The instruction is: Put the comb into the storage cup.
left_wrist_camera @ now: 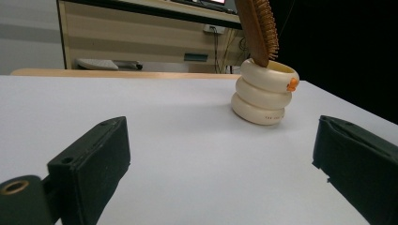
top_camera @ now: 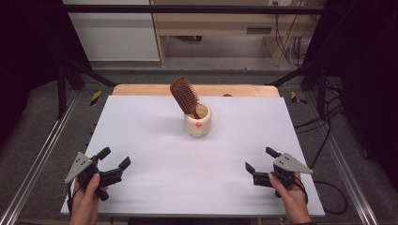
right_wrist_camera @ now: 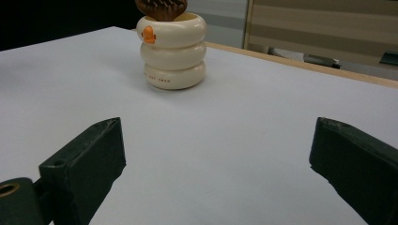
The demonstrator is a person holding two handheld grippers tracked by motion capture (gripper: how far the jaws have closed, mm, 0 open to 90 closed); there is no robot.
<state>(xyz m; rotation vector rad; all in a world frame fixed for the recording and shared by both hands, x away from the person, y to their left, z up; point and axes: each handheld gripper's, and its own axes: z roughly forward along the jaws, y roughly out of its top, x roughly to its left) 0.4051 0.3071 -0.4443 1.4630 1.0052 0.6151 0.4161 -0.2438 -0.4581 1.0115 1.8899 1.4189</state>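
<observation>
Cream ringed cup upright mid-desk, brown hairbrush standing tilted inside. Left tool, right tool both wide, empty, well apart from cup, near side.

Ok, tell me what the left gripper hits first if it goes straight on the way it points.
Likely the cream holder with the hairbrush, though it sits right of centre, so the left gripper might slide past over bare table.

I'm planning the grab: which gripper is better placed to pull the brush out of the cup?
Left, probably, by a small margin. The brush leans out of the cup toward the left gripper. The right gripper sits about as far away, also open, but the head tilts away from it.
</observation>
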